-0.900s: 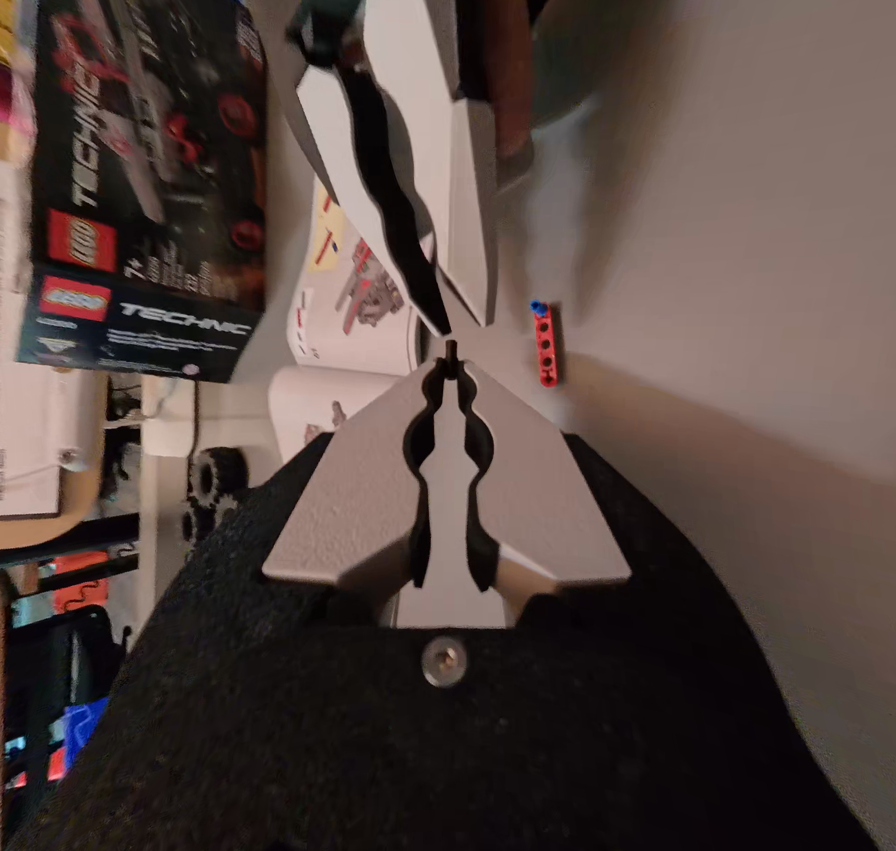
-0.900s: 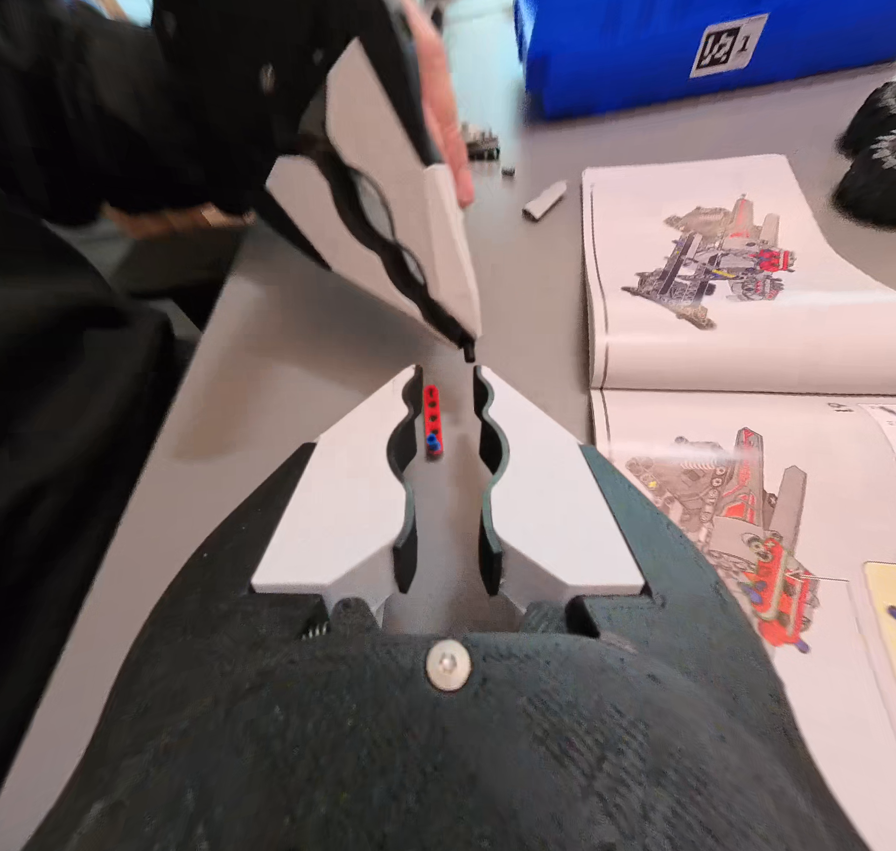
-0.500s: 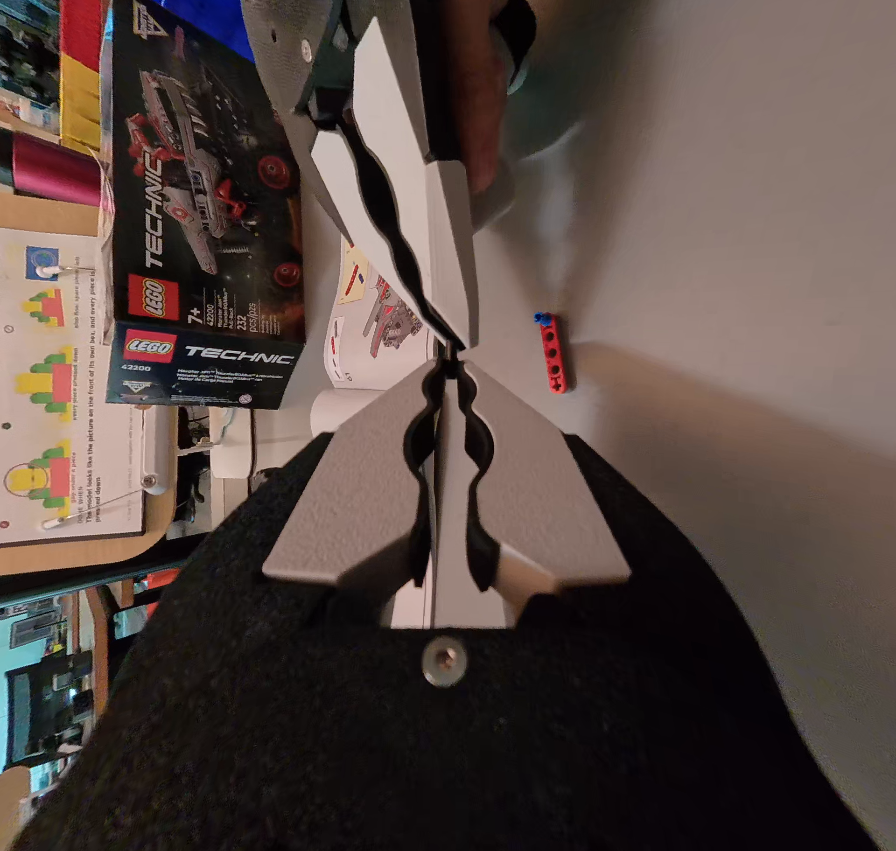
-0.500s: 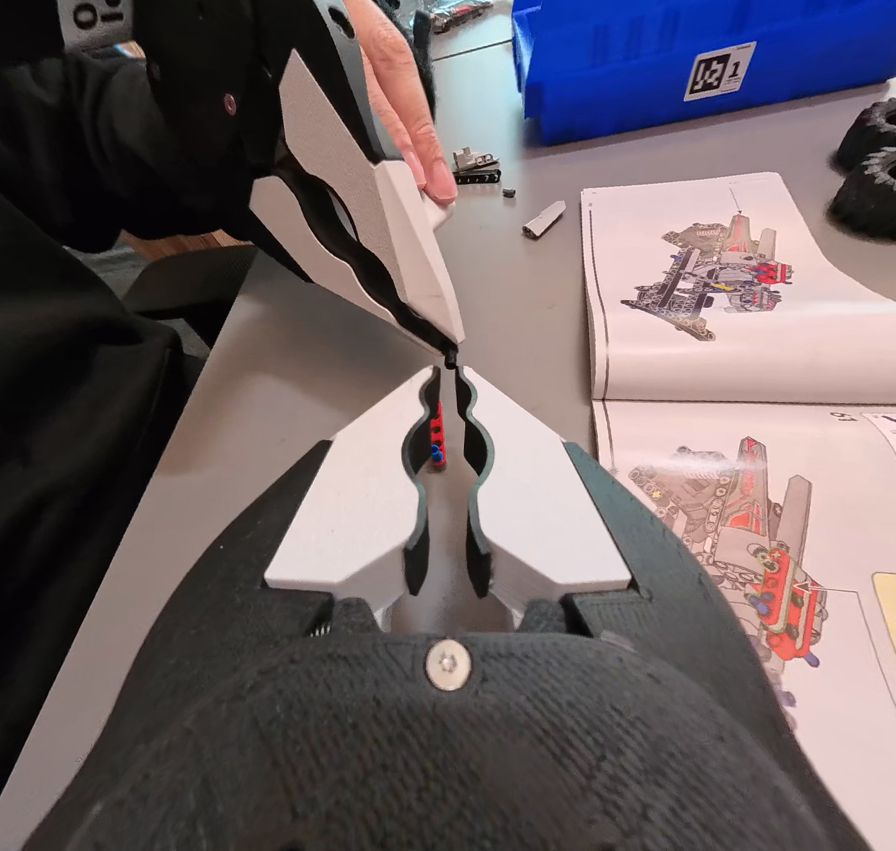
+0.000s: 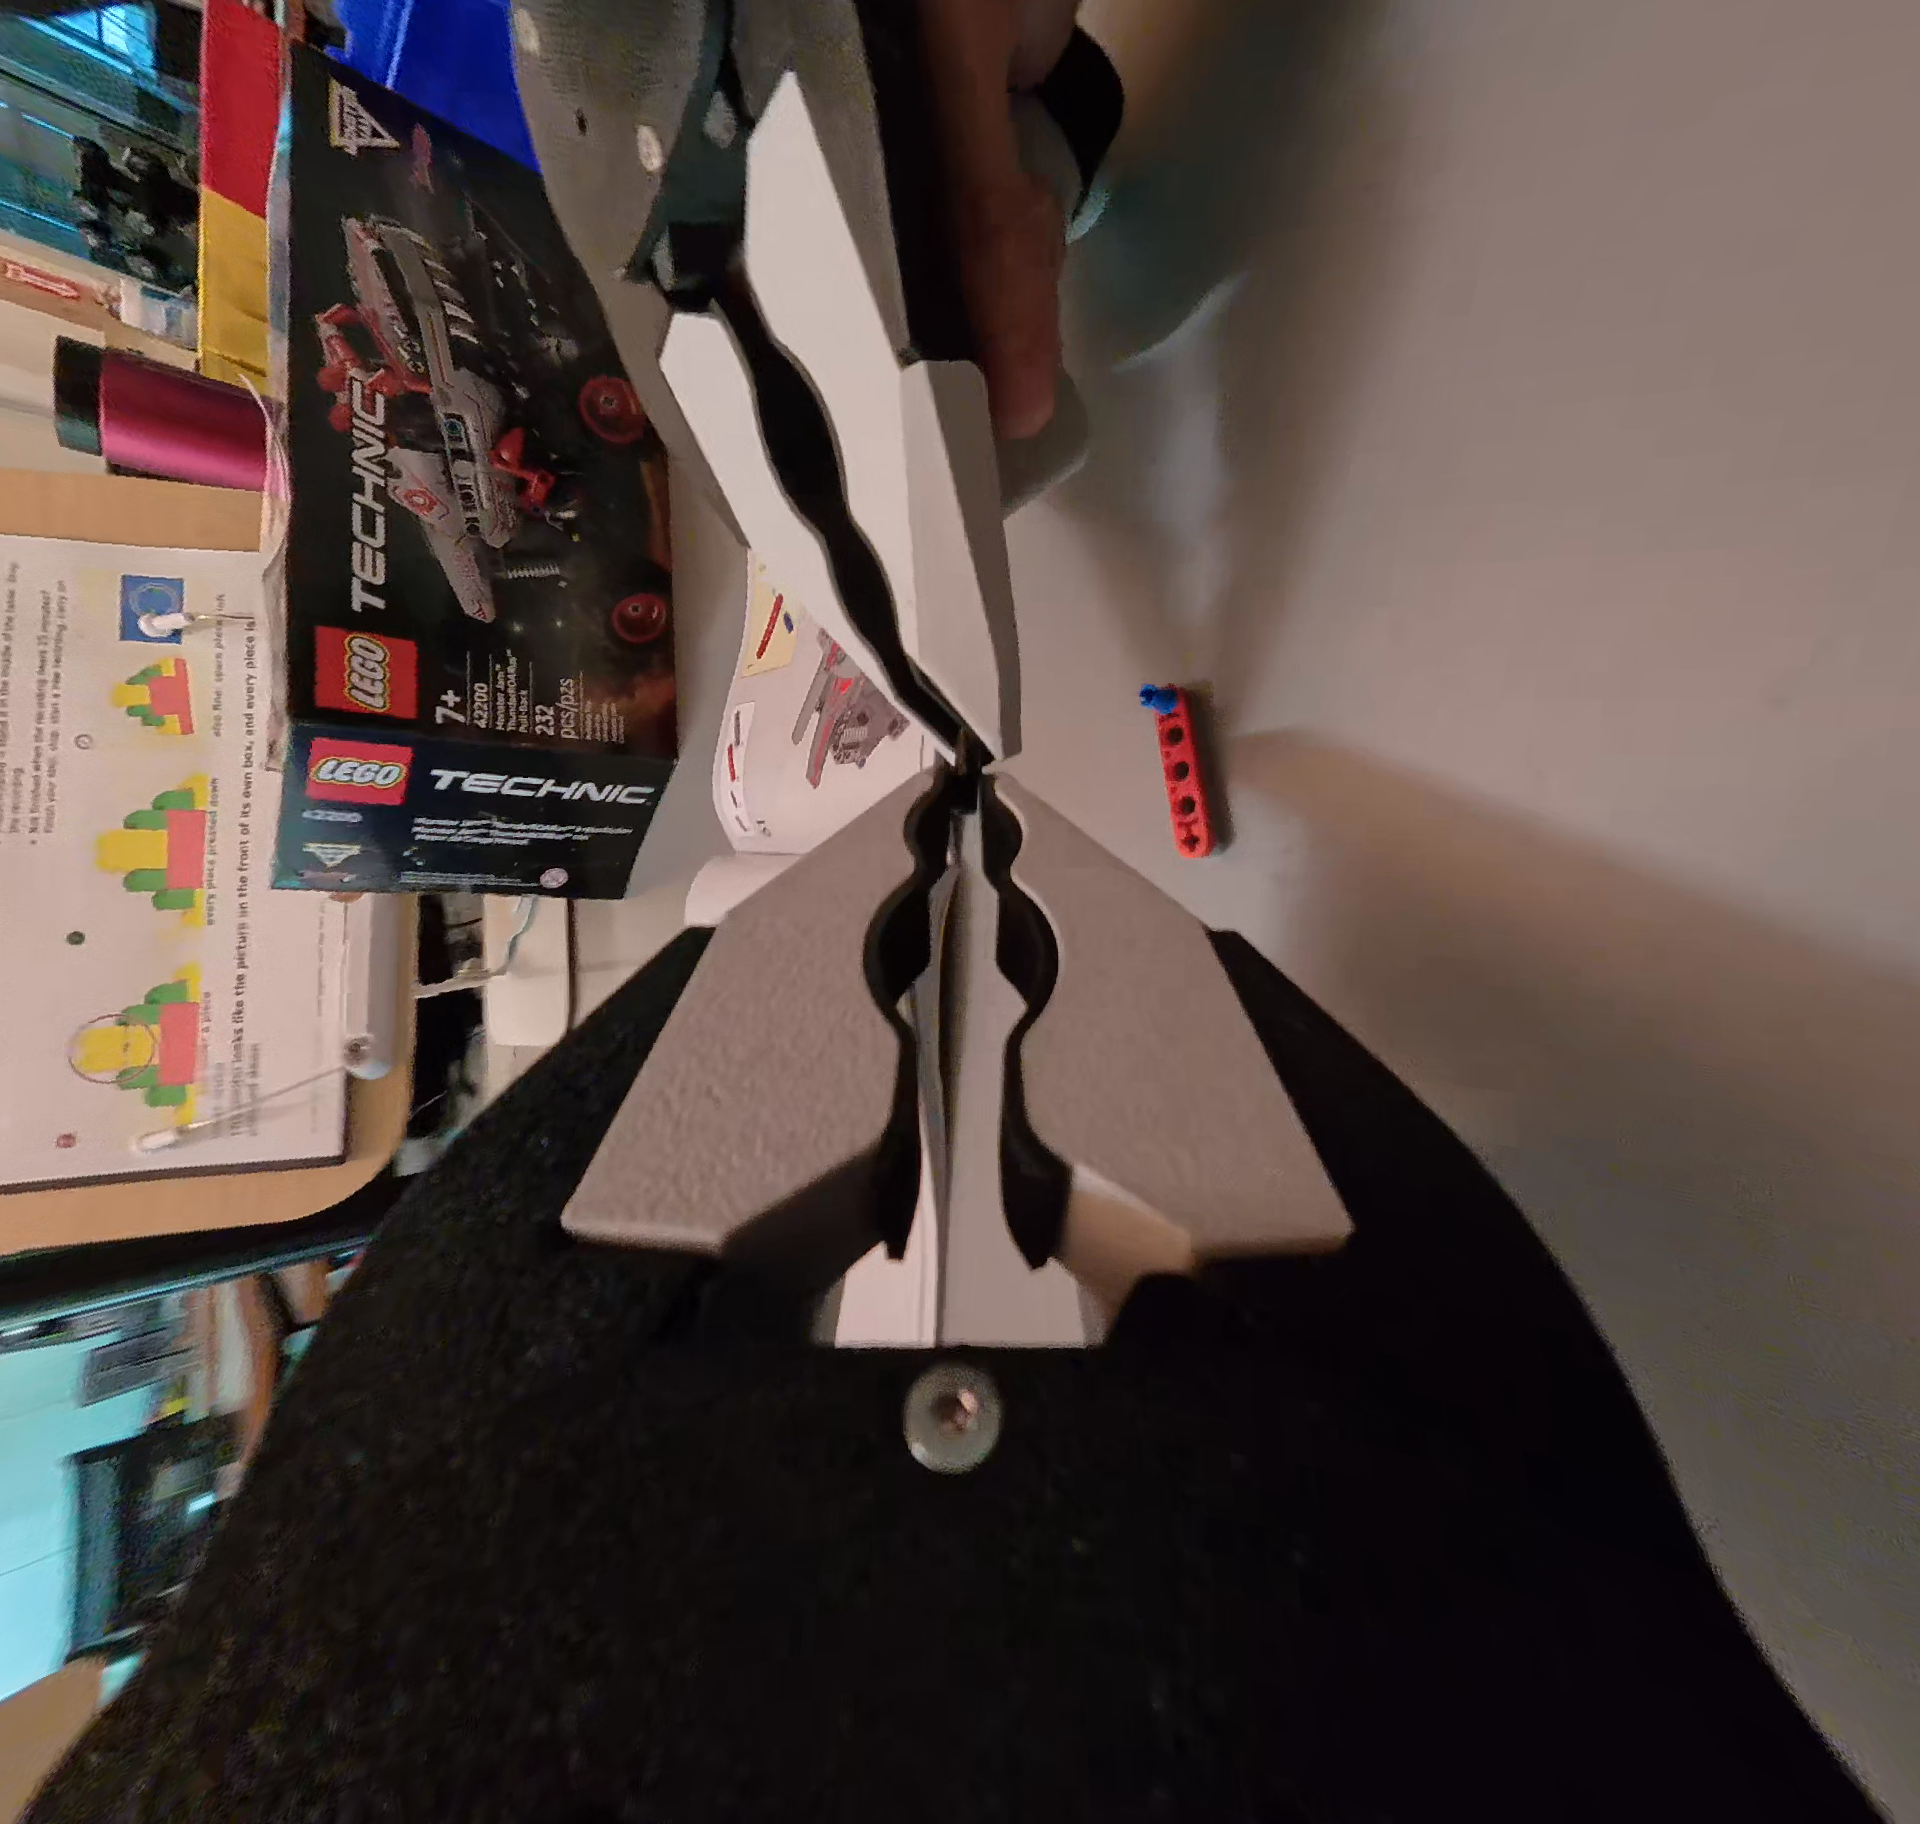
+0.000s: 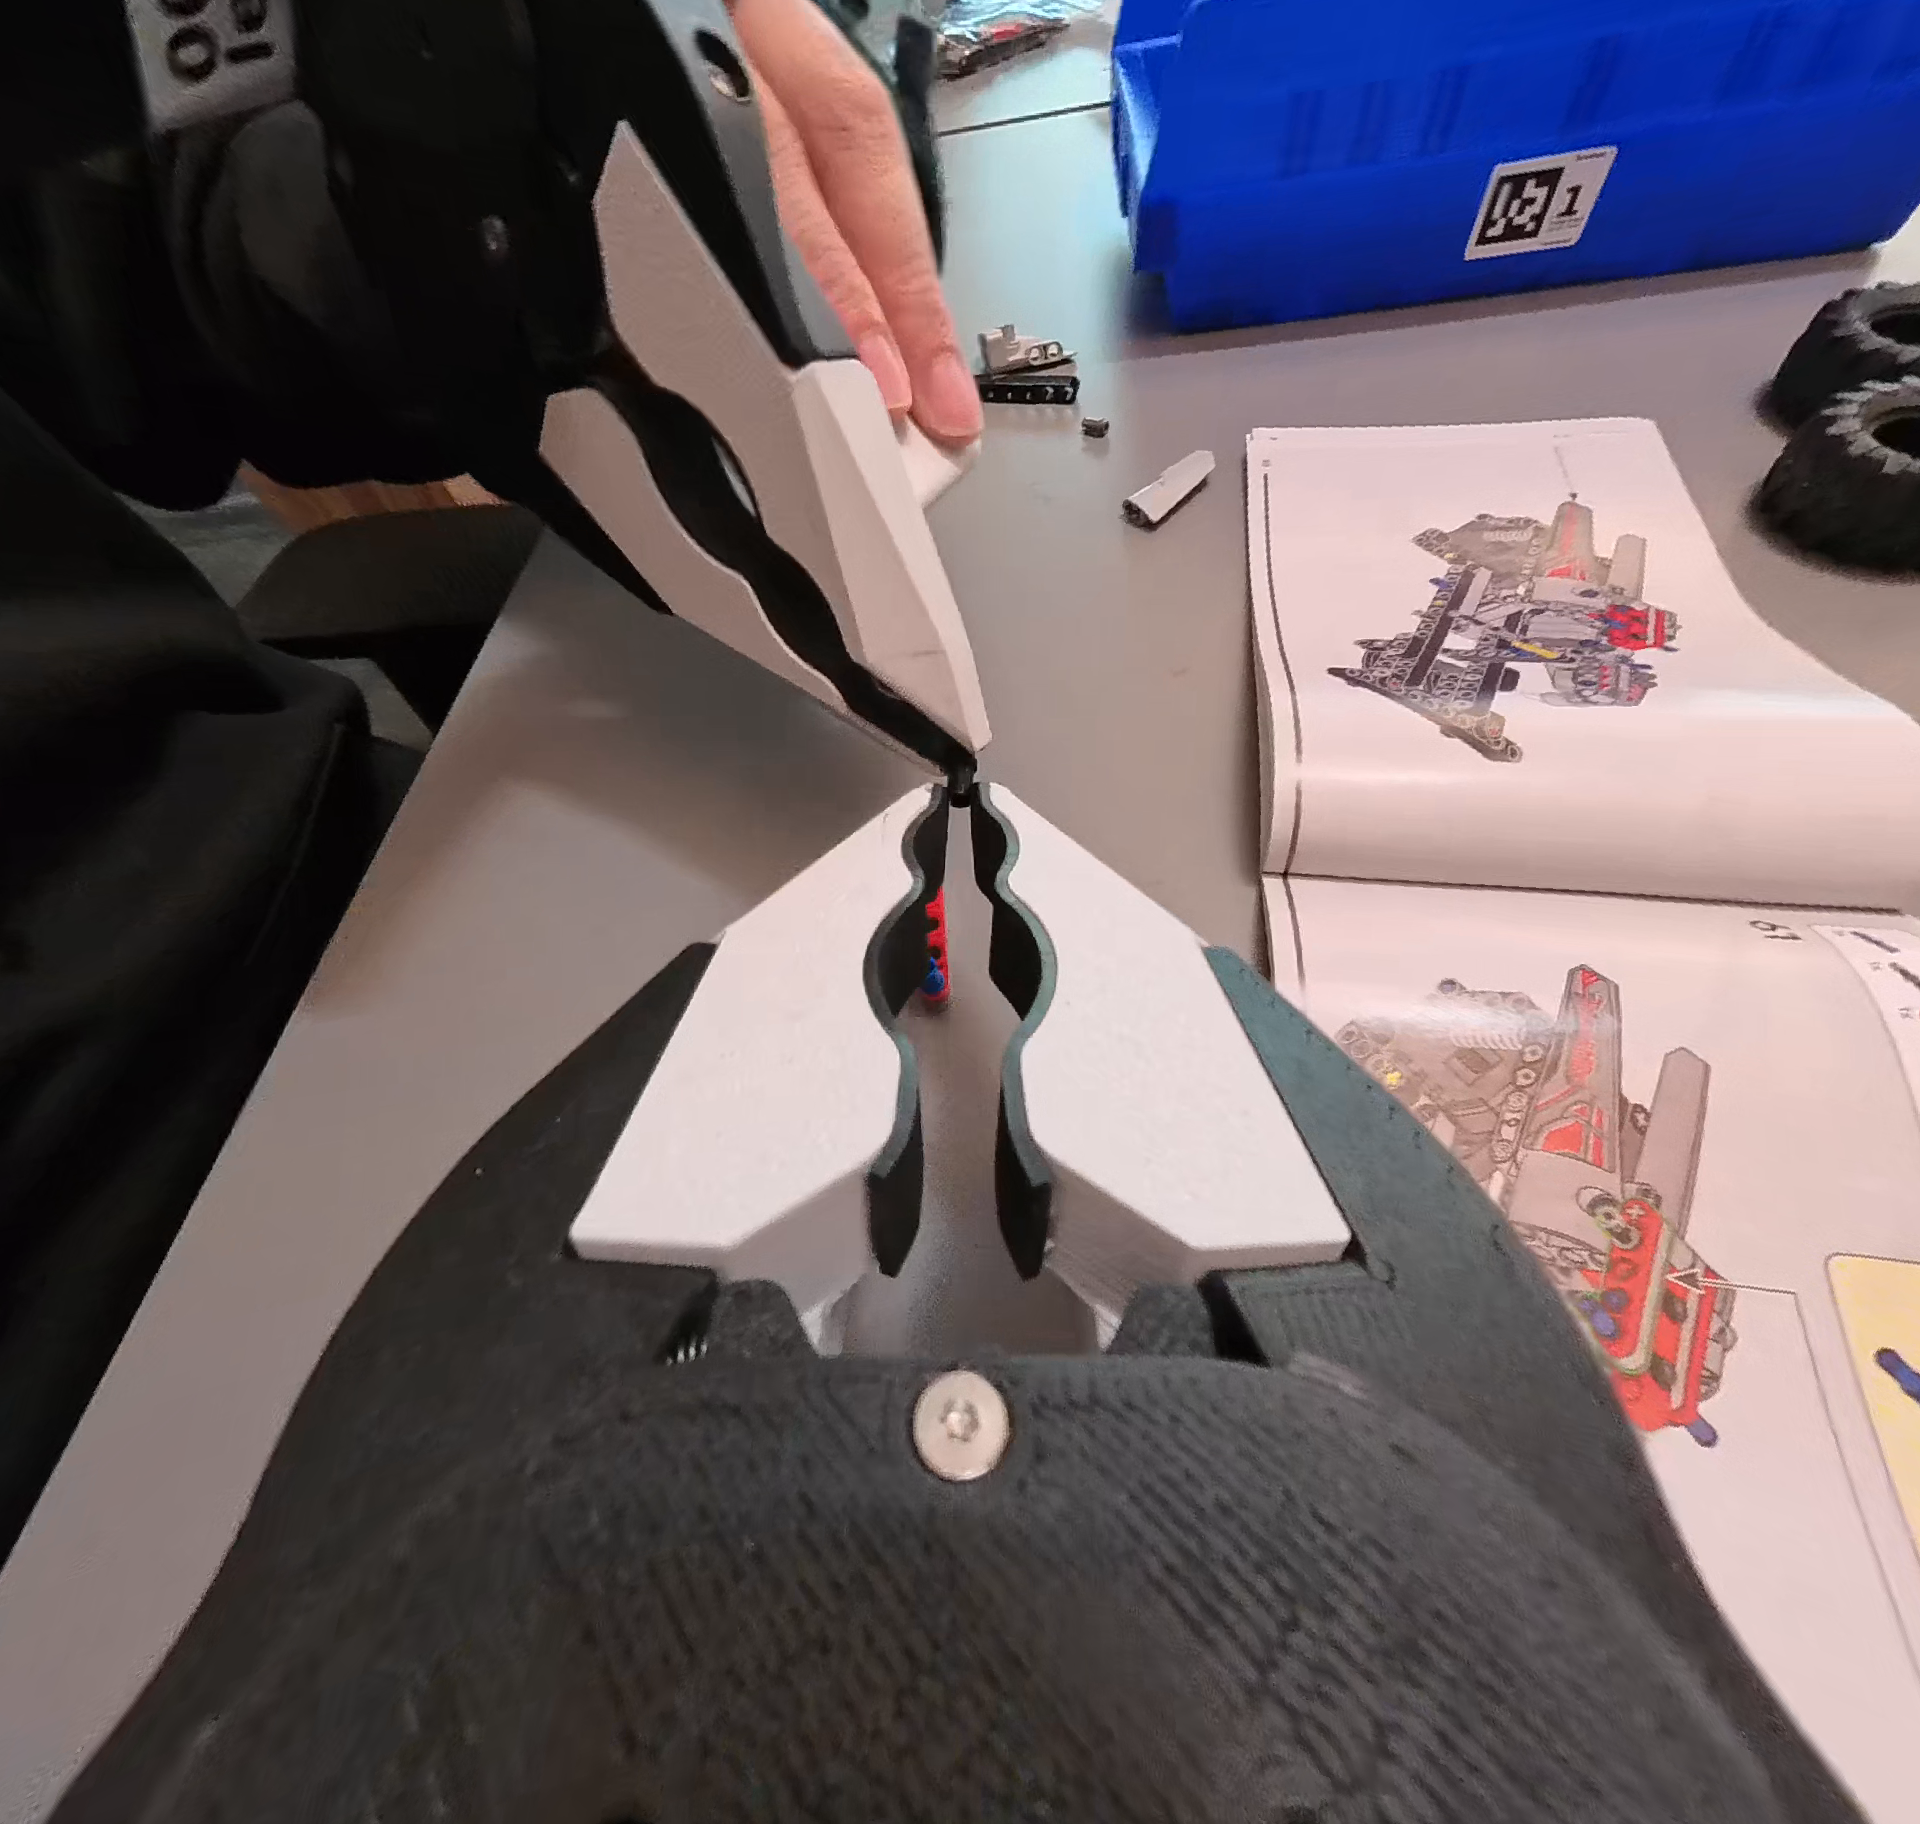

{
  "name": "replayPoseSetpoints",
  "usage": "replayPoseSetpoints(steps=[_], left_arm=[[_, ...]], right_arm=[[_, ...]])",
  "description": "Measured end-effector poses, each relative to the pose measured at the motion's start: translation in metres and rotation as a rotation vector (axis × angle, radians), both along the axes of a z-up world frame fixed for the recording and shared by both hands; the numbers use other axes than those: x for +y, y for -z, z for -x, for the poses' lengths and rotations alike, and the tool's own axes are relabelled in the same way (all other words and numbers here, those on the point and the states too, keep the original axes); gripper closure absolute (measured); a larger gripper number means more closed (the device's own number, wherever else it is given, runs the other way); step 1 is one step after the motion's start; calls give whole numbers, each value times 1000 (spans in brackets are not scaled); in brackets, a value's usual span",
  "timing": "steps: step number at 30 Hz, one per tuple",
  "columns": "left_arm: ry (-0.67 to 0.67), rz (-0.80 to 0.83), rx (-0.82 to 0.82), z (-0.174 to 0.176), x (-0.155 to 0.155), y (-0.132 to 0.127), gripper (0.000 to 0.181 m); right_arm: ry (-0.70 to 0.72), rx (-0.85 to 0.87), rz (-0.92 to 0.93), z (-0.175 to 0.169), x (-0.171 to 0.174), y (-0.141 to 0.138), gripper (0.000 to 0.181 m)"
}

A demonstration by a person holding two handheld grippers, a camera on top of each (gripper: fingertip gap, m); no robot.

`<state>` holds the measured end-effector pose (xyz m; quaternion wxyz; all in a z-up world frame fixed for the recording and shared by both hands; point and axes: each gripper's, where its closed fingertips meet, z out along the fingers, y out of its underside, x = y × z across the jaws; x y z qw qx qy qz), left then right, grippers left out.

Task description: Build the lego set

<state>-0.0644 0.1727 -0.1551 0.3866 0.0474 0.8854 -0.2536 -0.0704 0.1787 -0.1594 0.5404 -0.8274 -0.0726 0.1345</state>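
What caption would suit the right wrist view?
Two tools, left tool and right tool, pinch one small black pin tip-to-tip above a red beam.

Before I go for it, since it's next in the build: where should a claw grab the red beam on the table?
Grip the red beam across its two long sides near the middle, coming from above. It lies flat, and a blue pin sticks out at one end, so stay off that end.

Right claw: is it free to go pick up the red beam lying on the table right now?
Probably not yet. The right claw and the left claw are both pinched on a small black pin, tip to tip. The red beam lies bare on the table, nothing covering it.
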Motion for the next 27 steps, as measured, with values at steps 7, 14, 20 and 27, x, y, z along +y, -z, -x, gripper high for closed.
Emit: replayPoseSetpoints(steps=[7, 14, 20, 27], left_arm=[[63, 412, 209, 12, -6, -22, 179], [118, 563, 307, 22, -10, -30, 177], [93, 511, 364, 22, -10, -23, 178], [101, 483, 391, 29, -7, -19, 178]], right_arm=[[-79, 109, -139, 13, -4, -25, 178], [-122, 128, -194, 20, -6, -34, 178], [-114, 74, -155, 20, -4, -26, 178], [-149, 52, -121, 28, -3, -18, 178]])
